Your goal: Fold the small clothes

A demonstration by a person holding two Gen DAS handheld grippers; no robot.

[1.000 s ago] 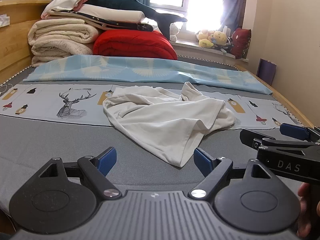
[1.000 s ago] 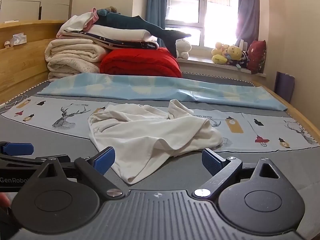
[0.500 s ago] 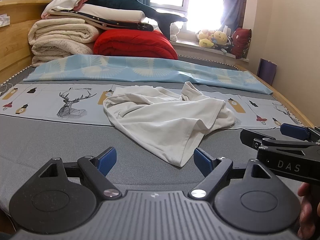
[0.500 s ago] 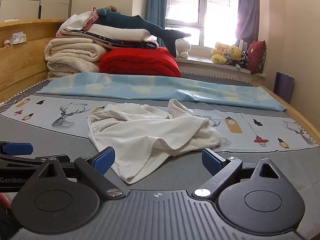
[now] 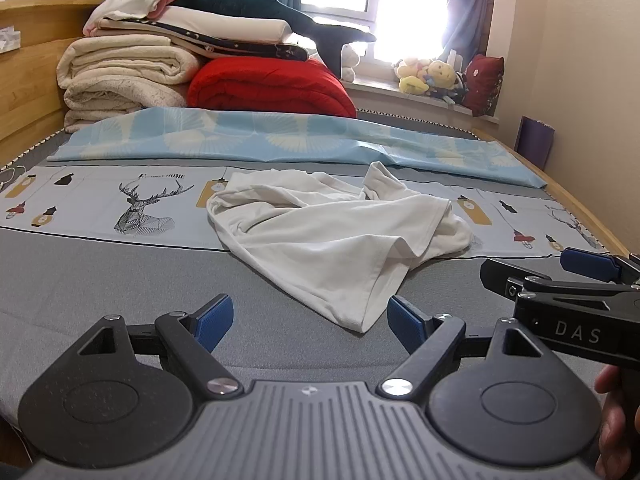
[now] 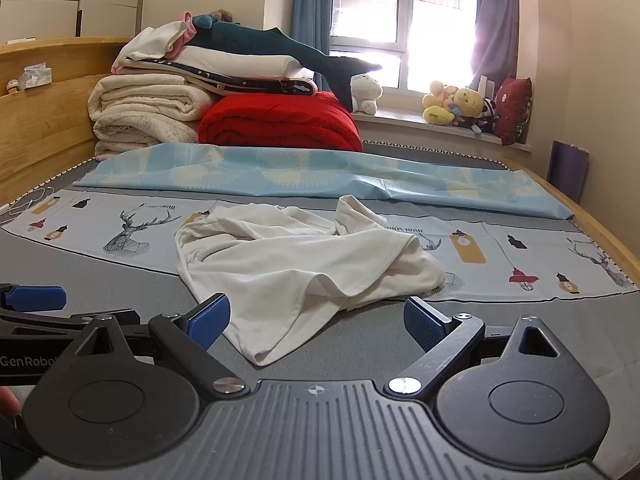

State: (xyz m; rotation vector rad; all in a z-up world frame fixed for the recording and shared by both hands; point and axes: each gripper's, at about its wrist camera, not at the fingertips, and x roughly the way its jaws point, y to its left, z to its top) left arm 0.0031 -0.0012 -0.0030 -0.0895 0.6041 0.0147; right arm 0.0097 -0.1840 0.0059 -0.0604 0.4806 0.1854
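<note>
A crumpled white garment (image 5: 336, 236) lies in a heap on the bed's grey mat (image 5: 100, 276), partly over a printed deer sheet (image 5: 144, 204). In the right wrist view the same white garment (image 6: 304, 264) lies just ahead. My left gripper (image 5: 310, 320) is open and empty, with the garment's near corner just beyond its blue pads. My right gripper (image 6: 316, 320) is open too, and that corner reaches between its fingers without being gripped. Each gripper shows at the edge of the other's view: the right gripper (image 5: 532, 270) and one tip of the left gripper (image 6: 34, 298).
Folded cream blankets (image 5: 120, 76), a red quilt (image 5: 272, 88) and a dark plush whale (image 5: 272, 4) are stacked at the headboard. A light blue sheet (image 5: 280, 140) crosses the bed. Plush toys (image 6: 456, 104) sit on the windowsill. The wooden bed rail (image 5: 576, 204) runs along the right.
Both grippers have crept slightly closer to the white garment. Their jaws stay wide apart, and the garment has not moved.
</note>
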